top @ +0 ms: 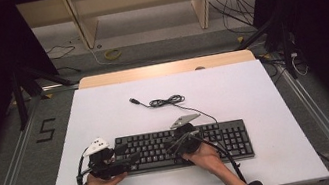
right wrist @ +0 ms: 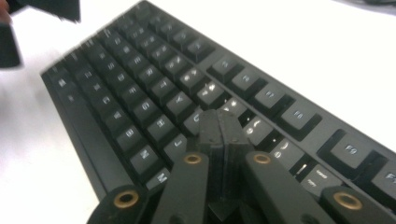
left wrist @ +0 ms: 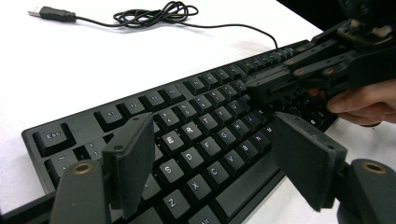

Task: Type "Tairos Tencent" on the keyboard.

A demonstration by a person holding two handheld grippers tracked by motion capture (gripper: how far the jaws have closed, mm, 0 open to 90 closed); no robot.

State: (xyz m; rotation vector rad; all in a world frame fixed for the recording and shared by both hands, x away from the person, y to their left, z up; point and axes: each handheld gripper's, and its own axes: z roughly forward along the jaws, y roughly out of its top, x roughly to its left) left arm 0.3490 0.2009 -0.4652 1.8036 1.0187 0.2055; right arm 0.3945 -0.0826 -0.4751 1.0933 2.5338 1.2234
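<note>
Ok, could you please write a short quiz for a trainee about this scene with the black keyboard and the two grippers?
1. True or false: the left gripper has its jaws open above the black plastic keyboard.
2. How do the jaws of the right gripper stand? A) wide open B) closed together C) closed on the cable
3. Fill in: the thin black cable with the USB plug lies on the white table top ______ the keyboard, on the side away from the person.

Key: 1 true. 2 B; the closed jaws point down at the keys in the middle of the keyboard. 3 behind; the cable is loosely coiled and the plug is not connected.
</note>
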